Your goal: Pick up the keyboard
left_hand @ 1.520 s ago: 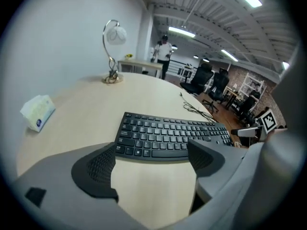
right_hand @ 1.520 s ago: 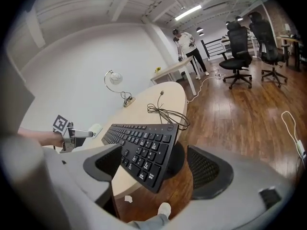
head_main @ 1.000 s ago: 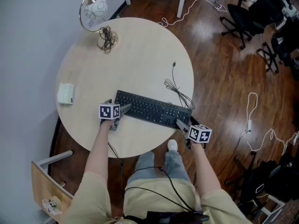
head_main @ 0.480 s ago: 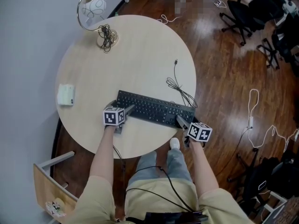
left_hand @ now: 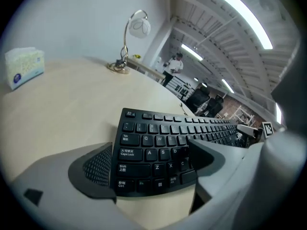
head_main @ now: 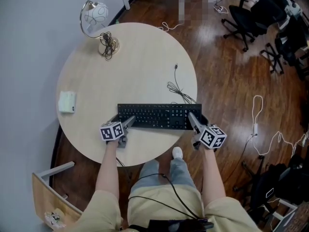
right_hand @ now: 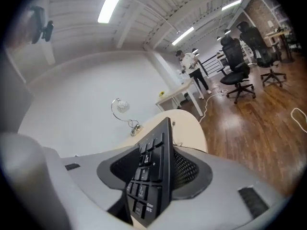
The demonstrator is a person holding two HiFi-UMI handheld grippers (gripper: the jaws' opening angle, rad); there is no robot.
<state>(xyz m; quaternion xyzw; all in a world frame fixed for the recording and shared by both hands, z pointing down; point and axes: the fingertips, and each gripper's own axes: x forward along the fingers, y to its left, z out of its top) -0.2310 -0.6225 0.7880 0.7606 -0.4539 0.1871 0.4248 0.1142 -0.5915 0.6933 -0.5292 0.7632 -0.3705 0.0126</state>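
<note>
The left tongs (head_main: 128, 123) and right tongs (head_main: 191, 118), just closed, are clamped on the ends of the keyboard (head_main: 157, 116). It was slanted on the desk (head_main: 140, 62) and is now squared, so lifting is judged begun.

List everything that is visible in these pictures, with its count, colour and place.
keyboard: one, black, near the table's front edge
table: one, pale wood, round, beside the wall
lamp: one, silver with white shade, table's far left
tissue box: one, white, table's left edge
cable: one, black, on table behind keyboard
office chairs: several, black, wooden floor, upper right
left gripper: one, grey, jaws just closed further, gripping keyboard's left end
right gripper: one, grey, jaws just closed further, gripping keyboard's right end
</note>
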